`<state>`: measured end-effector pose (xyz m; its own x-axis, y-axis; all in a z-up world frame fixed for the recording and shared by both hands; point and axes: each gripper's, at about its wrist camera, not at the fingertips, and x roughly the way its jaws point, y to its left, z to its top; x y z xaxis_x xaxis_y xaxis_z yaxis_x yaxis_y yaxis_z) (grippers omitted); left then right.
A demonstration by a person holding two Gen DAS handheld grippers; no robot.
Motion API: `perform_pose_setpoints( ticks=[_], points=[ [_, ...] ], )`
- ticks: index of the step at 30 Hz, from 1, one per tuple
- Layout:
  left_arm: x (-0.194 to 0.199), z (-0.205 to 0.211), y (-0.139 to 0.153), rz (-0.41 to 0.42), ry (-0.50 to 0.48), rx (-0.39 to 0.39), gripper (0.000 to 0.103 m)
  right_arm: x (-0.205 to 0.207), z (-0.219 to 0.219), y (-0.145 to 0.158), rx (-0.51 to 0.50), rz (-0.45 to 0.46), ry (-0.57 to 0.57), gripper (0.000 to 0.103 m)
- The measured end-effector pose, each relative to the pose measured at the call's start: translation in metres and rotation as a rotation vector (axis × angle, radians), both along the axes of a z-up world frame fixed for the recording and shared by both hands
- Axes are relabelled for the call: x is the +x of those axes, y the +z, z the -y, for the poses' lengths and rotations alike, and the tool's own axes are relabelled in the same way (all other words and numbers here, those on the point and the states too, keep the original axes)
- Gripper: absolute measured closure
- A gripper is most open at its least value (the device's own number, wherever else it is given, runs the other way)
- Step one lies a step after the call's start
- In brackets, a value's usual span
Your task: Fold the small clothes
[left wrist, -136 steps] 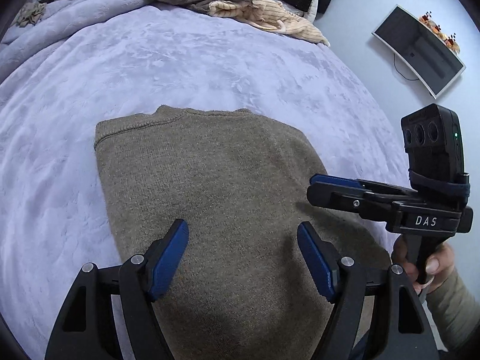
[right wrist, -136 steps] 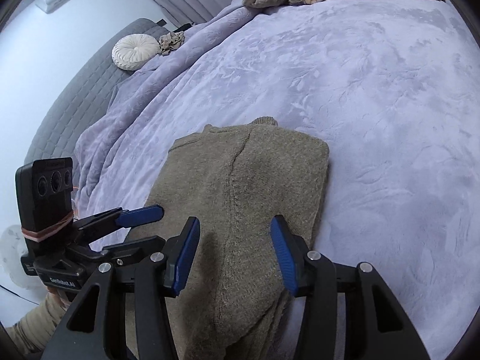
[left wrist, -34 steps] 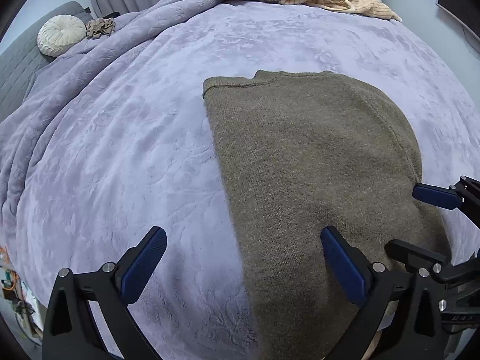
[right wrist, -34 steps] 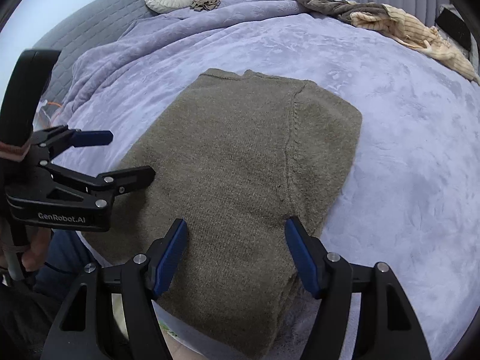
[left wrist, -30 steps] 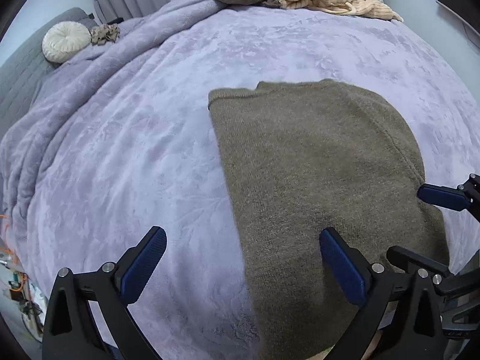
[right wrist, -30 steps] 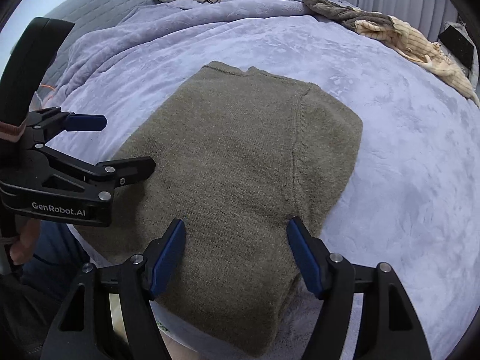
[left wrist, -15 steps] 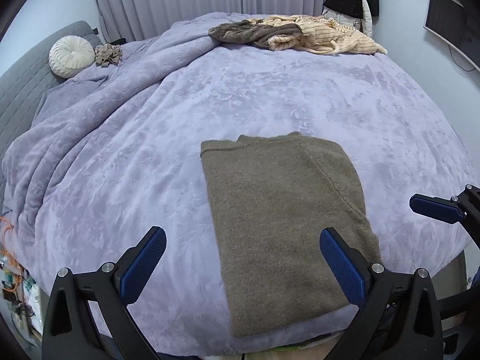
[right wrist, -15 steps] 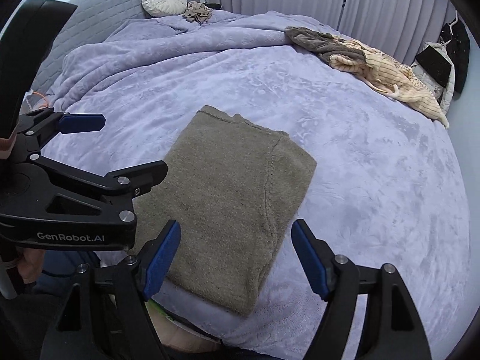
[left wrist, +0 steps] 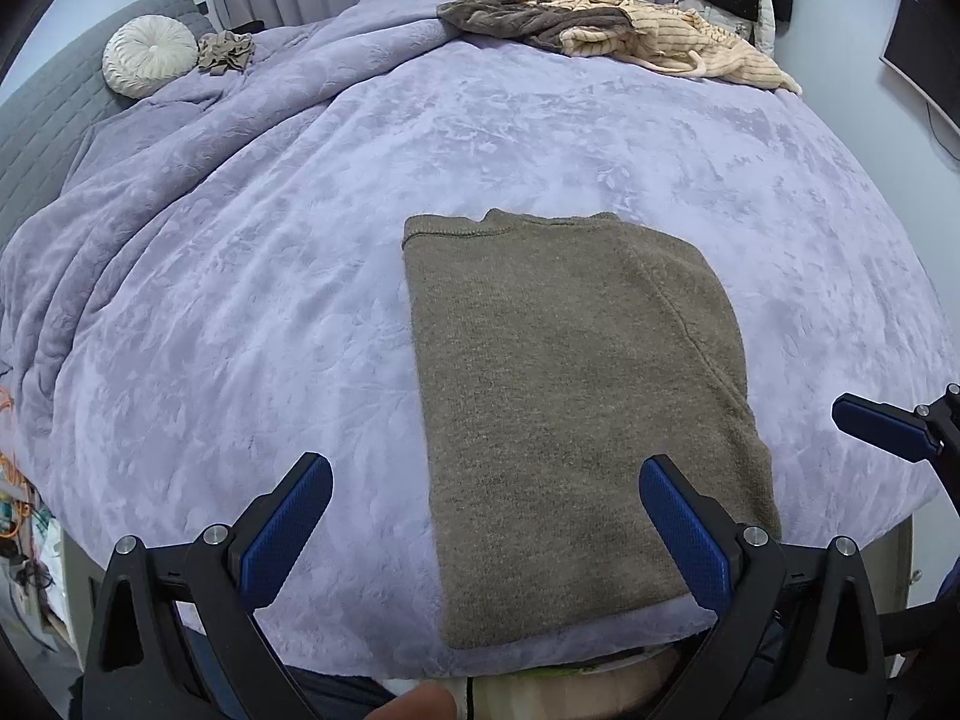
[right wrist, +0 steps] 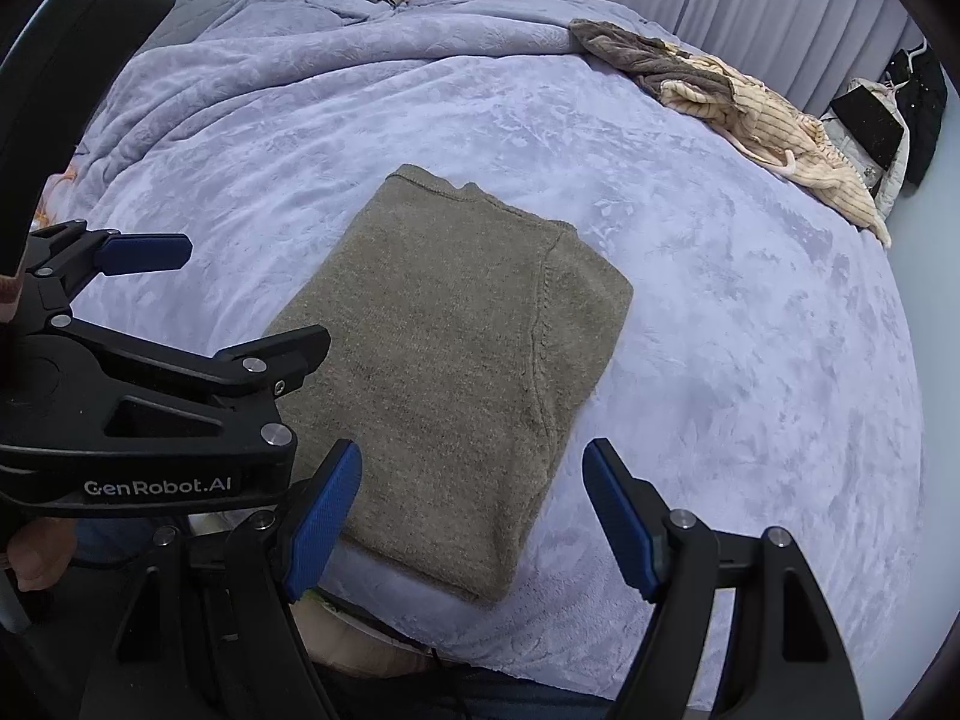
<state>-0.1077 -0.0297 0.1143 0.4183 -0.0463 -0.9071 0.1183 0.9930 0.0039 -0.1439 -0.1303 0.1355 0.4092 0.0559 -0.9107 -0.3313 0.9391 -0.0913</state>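
Centrally, an olive-brown knitted sweater (left wrist: 570, 414) lies flat on a lavender bedspread (left wrist: 252, 300), already folded into a long rectangle, its collar end away from the person and its hem near the bed's front edge. Both tools hang above that near end, touching nothing. The left gripper (left wrist: 486, 525) is spread wide and empty; the right gripper (right wrist: 474, 519) is likewise agape and empty. A likely next fold brings hem toward collar: each tool should pinch one near corner through all layers, lift together, and keep edges aligned. A heap of unfolded clothes (left wrist: 606, 33) waits at the far edge.
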Motion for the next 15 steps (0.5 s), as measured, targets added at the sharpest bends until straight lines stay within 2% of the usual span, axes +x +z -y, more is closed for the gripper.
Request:
perform_pose_setpoints(
  ticks=[7, 15],
  points=[
    [0.014, -0.009, -0.011, -0.054, 0.015, -0.042, 0.000, 0.013, -0.002, -0.008, -0.044, -0.033, -0.013, 0.024],
    [0.028, -0.016, -0.018, -0.071, 0.012, -0.055, 0.000, 0.025, -0.005, -0.014, -0.073, -0.077, -0.031, 0.024]
  ],
)
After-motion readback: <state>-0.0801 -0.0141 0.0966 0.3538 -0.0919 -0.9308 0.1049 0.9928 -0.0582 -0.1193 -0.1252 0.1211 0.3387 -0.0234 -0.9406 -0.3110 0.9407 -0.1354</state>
